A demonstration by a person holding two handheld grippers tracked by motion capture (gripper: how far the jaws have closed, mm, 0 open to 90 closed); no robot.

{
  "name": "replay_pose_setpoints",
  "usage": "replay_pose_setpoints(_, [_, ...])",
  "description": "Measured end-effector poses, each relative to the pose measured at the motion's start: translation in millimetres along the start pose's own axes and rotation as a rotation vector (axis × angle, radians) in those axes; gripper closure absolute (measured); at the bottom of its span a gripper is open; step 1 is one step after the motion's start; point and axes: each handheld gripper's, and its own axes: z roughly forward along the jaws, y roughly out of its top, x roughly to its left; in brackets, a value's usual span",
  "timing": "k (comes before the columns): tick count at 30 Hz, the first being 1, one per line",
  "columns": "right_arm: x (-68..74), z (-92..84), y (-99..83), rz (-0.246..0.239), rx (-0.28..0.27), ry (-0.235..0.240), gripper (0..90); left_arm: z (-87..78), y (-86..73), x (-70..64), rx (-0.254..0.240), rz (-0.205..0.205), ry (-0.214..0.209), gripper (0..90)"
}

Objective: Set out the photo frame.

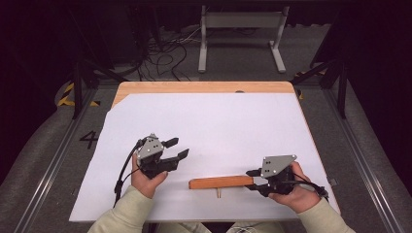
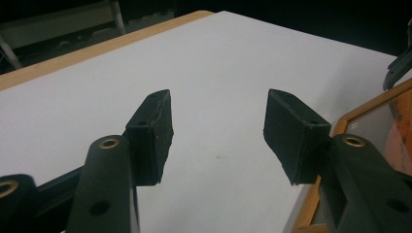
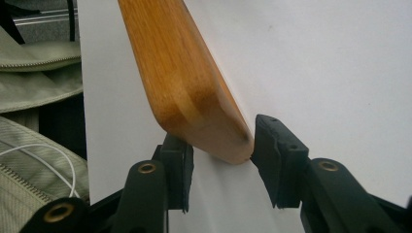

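A long wooden bar (image 1: 221, 182) lies on the white sheet (image 1: 214, 126) near the front edge, with a small peg (image 1: 219, 193) sticking out of its near side. My right gripper (image 1: 252, 178) is at the bar's right end. In the right gripper view the rounded end of the wooden bar (image 3: 194, 97) sits between the tips of my right gripper (image 3: 221, 155), and both pads touch its sides. My left gripper (image 1: 176, 148), seen from its own camera as my left gripper (image 2: 217, 131), is held left of the bar, open, with nothing between its jaws.
The sheet covers a wooden table (image 1: 204, 87). A grey metal stand (image 1: 240, 34) and loose cables (image 1: 165, 53) are on the floor behind it. Black frame legs flank the table. A wood-framed object (image 2: 374, 116) shows at the right edge of the left gripper view.
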Motion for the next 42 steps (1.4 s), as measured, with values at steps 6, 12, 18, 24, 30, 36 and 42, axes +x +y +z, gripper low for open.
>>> replay_pose_setpoints(6, [2.4,-2.5,-7.1,0.035,0.002,-0.016,54.6,0.4,-0.3,0.9,0.002,-0.003,0.000,44.1])
replay_pose_setpoints(12, [2.4,5.9,-26.7,0.100,0.073,0.001,64.7,3.1,-1.3,2.4,0.012,-0.003,0.004,44.1])
replay_pose_setpoints(18, [6.2,16.5,-30.4,0.100,0.122,0.063,85.3,4.6,-1.7,3.5,0.019,-0.006,0.007,44.1])
replay_pose_setpoints(24, [3.5,25.4,-31.0,0.116,0.108,0.068,90.0,5.9,-2.4,4.2,0.024,-0.006,0.008,44.1])
replay_pose_setpoints(30, [-4.7,33.4,-28.0,0.155,0.088,0.041,90.0,6.4,-2.9,4.6,0.026,-0.007,0.009,44.1])
replay_pose_setpoints(36, [-12.8,37.4,-26.6,0.195,0.068,0.022,90.0,6.9,-3.6,5.2,0.031,-0.008,0.010,44.1])
replay_pose_setpoints(42, [-24.7,43.2,-23.3,0.238,0.050,0.023,90.0,6.9,-4.4,5.6,0.036,-0.011,0.013,44.1])
